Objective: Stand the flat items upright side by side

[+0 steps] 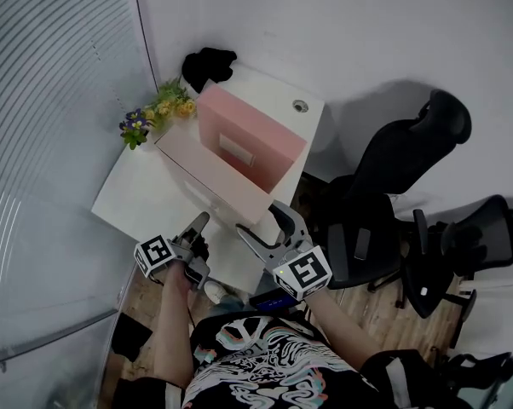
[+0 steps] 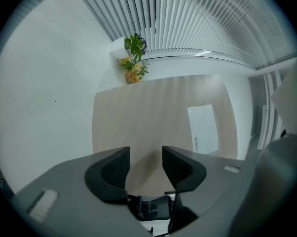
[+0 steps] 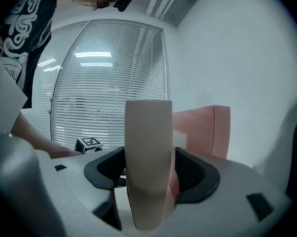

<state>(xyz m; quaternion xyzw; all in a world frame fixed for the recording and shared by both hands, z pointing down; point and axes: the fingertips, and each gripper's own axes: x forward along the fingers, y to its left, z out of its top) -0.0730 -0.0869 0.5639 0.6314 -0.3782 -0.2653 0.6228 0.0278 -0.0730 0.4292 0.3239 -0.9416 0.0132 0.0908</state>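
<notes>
**Hidden or unclear**
- Flowers (image 1: 158, 109): set at the left corner of the white table (image 1: 146, 190); their vase is hardly made out.
- Black item (image 1: 207, 65): seen right of the flowers at the far table edge; what it is cannot be told.
- Label (image 2: 204, 128): a white label is seen on the beige box's broad face in the left gripper view; its print is too small to be read.
- Pink box (image 1: 256, 135): its foot is covered by the beige box, and whether the two boxes touch cannot be told.
- Beige box (image 1: 207, 170): its near end is masked by the right gripper.

**Items, left to right**
- Left gripper (image 1: 198, 224): held below and right of the flowers, just beside the beige box's broad face. Its jaws are parted at a middling width and nothing is held between them.
- Beige box: stood upright on its long edge, right of the flowers and running diagonally toward the near table edge.
- Pink box: stood upright just behind the beige box, farther right of the flowers.
- Right gripper (image 1: 265, 224): placed at the near end of the beige box; that narrow end is clamped between its pads.
- Two black chairs (image 1: 401, 169): parked well to the right of the flowers, off the table.
</notes>
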